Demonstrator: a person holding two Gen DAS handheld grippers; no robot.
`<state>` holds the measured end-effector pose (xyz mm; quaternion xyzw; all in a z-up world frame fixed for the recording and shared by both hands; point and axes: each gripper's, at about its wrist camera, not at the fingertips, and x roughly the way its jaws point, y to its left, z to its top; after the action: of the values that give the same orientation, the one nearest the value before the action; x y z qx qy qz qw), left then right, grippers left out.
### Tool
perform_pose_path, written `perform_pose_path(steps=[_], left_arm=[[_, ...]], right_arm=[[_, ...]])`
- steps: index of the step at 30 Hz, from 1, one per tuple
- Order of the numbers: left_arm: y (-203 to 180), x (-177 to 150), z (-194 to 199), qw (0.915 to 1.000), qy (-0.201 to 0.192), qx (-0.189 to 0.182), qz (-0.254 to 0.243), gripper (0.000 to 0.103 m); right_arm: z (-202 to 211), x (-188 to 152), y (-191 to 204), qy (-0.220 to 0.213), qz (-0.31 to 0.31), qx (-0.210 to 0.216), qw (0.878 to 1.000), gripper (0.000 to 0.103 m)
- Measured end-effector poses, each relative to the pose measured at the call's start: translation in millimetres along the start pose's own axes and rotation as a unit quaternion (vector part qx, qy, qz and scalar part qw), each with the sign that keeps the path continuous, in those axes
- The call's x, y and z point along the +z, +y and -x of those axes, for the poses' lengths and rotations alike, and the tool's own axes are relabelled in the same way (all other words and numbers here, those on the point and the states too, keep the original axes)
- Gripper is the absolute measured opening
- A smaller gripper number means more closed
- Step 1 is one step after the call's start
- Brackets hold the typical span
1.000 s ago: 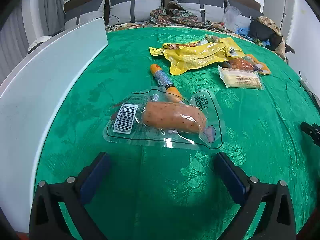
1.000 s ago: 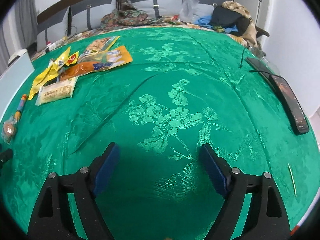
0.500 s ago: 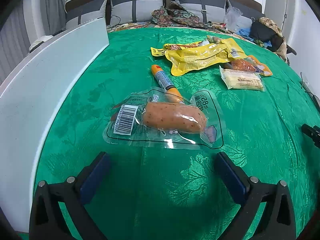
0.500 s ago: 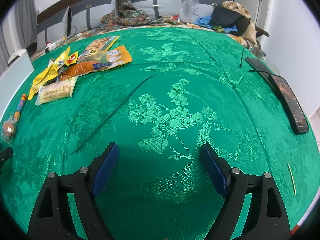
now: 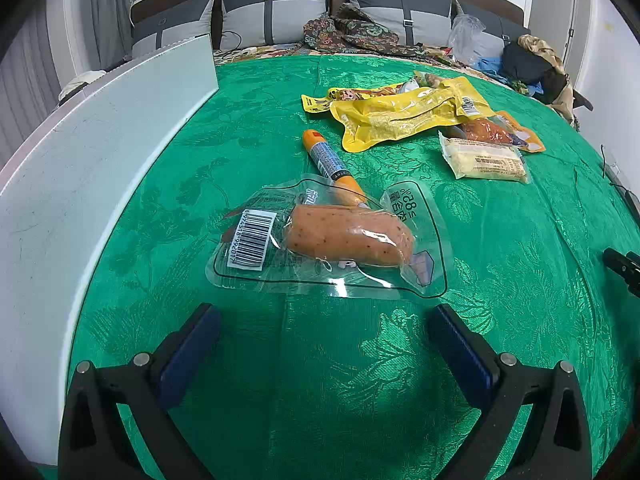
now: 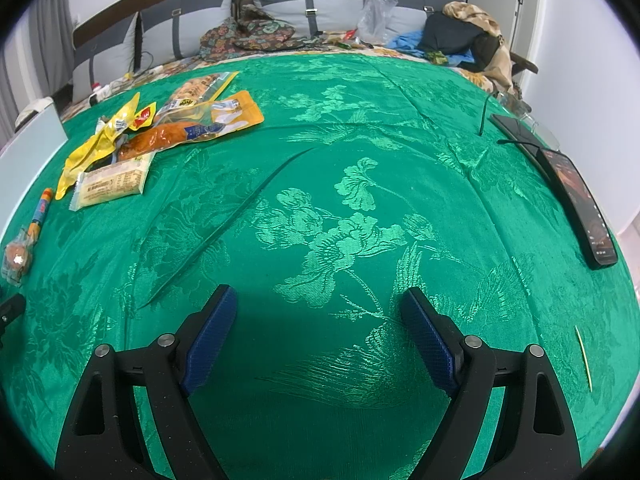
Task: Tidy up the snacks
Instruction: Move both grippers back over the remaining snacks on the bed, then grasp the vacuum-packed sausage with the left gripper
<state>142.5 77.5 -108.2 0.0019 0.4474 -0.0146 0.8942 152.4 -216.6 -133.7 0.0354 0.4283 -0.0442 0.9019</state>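
Your left gripper and right gripper are hovering spread and empty, sausage pack lying just ahead of left, overlapping the orange stick, white board flanking the surface.

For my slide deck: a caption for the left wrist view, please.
Open left gripper above a clear-wrapped sausage on green cloth, yellow snack packs beyond.

Green floral brocade cloth covers the surface. On it: clear-packed sausage lying over the end of an orange-capped sausage stick, yellow pouch, orange snack pack, pale wrapped bar, white panel at left edge; two phones and a toothpick at right.
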Motion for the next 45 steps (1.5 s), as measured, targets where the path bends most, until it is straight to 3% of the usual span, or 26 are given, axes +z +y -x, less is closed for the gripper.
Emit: perform_pose_path(steps=[10, 18, 21, 27, 30, 33, 36, 40, 45], left_arm=[[1, 0, 0, 1.0, -0.001, -0.001, 0.001, 0.103], [18, -2, 8, 0.9971, -0.025, -0.057, 0.043, 0.103], [17, -2, 8, 0.9974, -0.024, -0.053, 0.042, 0.103], [11, 2, 4, 0.999, 0.009, -0.017, 0.042, 0.103], [7, 14, 4, 0.9942, 0.029, -0.056, 0.087, 0.103], [-7, 40, -5, 0.991, 0.041, -0.081, 0.099, 0.103], [-10, 58, -23, 0.9912, 0.058, -0.075, 0.092, 0.103], [12, 75, -41, 0.9914, 0.077, -0.072, 0.077, 0.103], [45, 71, -41, 0.989, 0.092, -0.057, 0.1, 0.103]], right_arm=[[0, -1, -1, 0.0, -0.001, 0.001, 1.0, 0.087], [0, -1, -1, 0.0, -0.001, 0.002, 1.0, 0.087], [0, 0, -1, 0.0, -0.001, 0.002, 1.0, 0.087], [0, -1, -1, 0.0, -0.001, 0.002, 1.0, 0.088], [0, 0, -1, 0.0, -0.001, 0.002, 1.0, 0.088], [0, 0, -1, 0.0, -0.002, 0.002, 1.0, 0.088], [0, 0, -1, 0.0, -0.002, 0.002, 1.0, 0.088], [0, 0, -1, 0.0, -0.002, 0.002, 1.0, 0.088], [0, 0, -1, 0.0, -0.002, 0.002, 1.0, 0.088]])
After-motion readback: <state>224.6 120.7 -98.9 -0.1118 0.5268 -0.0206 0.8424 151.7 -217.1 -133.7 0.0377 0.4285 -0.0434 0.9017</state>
